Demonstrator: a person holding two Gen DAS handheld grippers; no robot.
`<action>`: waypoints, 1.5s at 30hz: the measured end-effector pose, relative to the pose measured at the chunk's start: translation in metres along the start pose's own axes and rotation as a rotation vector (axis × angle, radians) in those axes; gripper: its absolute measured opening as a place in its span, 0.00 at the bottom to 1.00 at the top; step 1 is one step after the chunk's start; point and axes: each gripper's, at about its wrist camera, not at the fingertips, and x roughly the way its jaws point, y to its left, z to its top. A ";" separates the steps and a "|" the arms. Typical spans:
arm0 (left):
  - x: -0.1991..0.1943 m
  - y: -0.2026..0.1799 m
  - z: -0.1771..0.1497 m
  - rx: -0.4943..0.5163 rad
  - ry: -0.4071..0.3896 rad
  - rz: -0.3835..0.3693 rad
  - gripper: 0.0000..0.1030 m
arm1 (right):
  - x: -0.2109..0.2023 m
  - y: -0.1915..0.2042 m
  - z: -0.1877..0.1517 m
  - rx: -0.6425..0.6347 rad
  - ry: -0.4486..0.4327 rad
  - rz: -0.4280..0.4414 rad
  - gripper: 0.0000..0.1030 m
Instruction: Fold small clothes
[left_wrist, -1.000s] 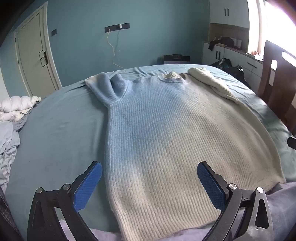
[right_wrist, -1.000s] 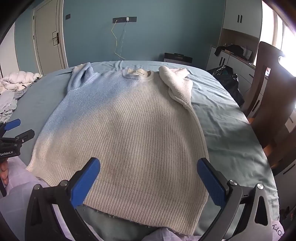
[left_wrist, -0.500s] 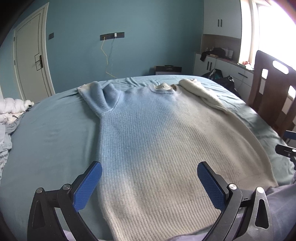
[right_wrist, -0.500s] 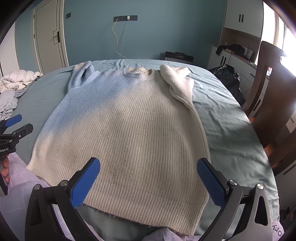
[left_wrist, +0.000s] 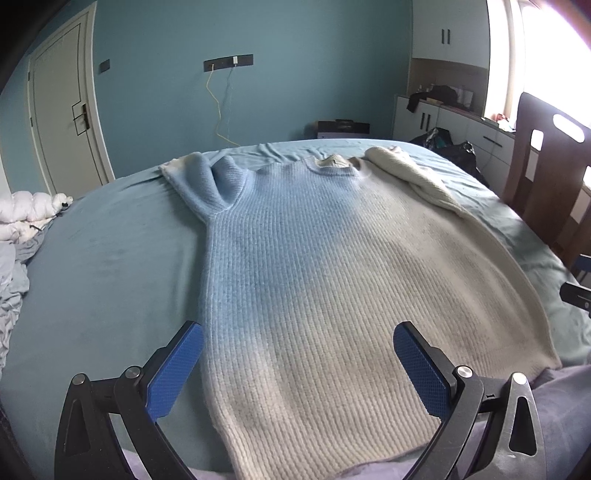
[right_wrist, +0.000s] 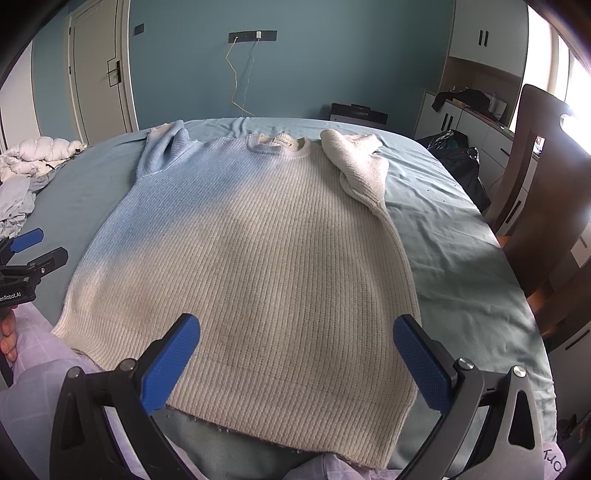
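Observation:
A ribbed knit sweater (left_wrist: 314, 266), light blue fading to cream, lies flat and face up on the bed, hem toward me, collar far. It also fills the right wrist view (right_wrist: 258, 258). Its blue sleeve (left_wrist: 210, 184) and cream sleeve (left_wrist: 410, 173) are bunched at the shoulders. My left gripper (left_wrist: 295, 365) is open and empty above the hem's left part. My right gripper (right_wrist: 295, 354) is open and empty above the hem's right part. The left gripper also shows at the left edge of the right wrist view (right_wrist: 29, 258).
The bed has a teal sheet (left_wrist: 103, 280). White and grey bedding (left_wrist: 22, 221) is piled at the left. A dark wooden chair (right_wrist: 546, 192) stands by the right side. Cabinets (left_wrist: 443, 118) and a door (left_wrist: 66, 122) line the far walls.
The left gripper has shifted slightly left and tilted, so the sweater sits more central in its view. The right gripper has barely moved. Both stay open.

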 end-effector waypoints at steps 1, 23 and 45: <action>0.000 0.001 0.000 -0.003 -0.001 0.007 1.00 | 0.000 0.000 0.000 0.001 0.001 0.001 0.99; 0.003 0.014 -0.001 -0.056 -0.023 0.059 1.00 | 0.000 -0.009 0.002 0.058 0.022 0.021 0.99; 0.037 0.015 0.000 -0.045 0.063 0.079 1.00 | 0.039 -0.114 0.066 0.178 0.115 0.005 0.99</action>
